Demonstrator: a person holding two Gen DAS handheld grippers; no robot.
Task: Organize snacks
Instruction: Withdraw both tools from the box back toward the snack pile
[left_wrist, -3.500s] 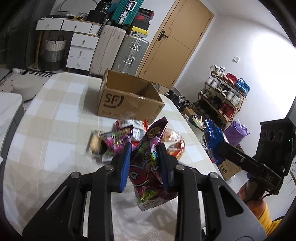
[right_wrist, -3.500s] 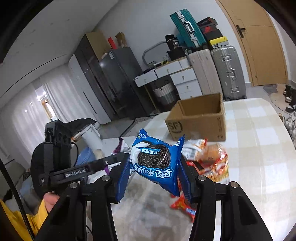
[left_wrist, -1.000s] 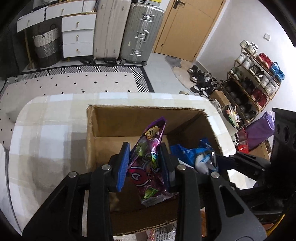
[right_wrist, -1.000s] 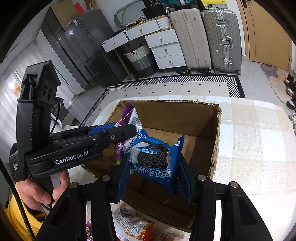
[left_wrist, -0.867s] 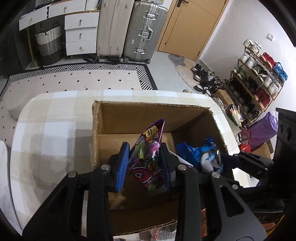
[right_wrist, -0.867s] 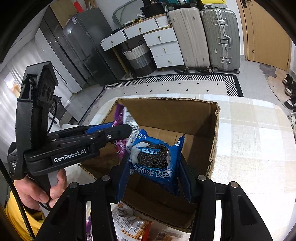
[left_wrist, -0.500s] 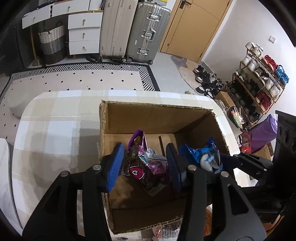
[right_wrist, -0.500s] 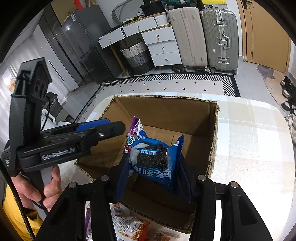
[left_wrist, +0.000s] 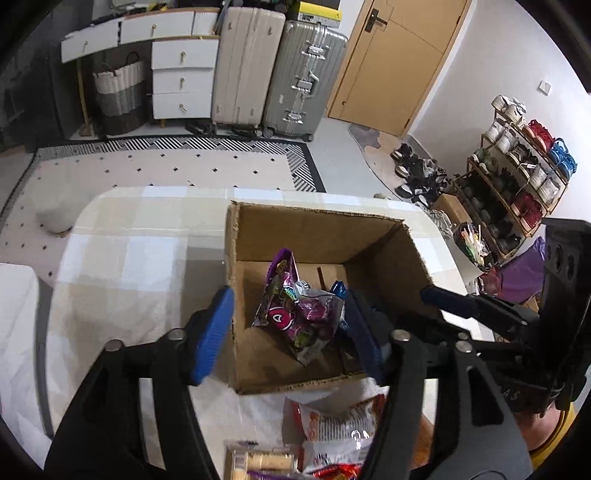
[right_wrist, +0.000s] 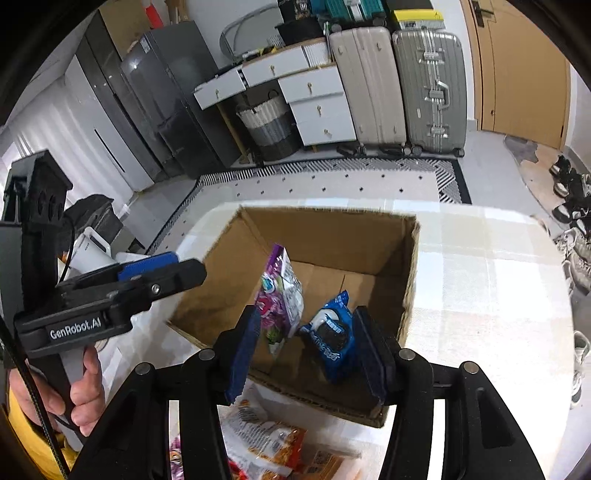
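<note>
Checked-cloth table (left_wrist: 122, 258), open brown cardboard box (left_wrist: 314, 229) by its far edge.
My left gripper (left_wrist: 286, 328) has just opened, empty; my right gripper (right_wrist: 308, 349) has opened too. The purple candy bag (left_wrist: 295, 314) and blue cookie packet (right_wrist: 330, 336) lie inside the box.

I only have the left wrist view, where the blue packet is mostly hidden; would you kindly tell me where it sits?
Observer: In the right wrist view, the blue cookie packet is inside the cardboard box, tilted, just right of the purple packet.
Operator: Thank you. Is the right gripper clamped on it?
Observer: No. The right gripper is open, and one of its pads stands well clear of the packet.
</note>
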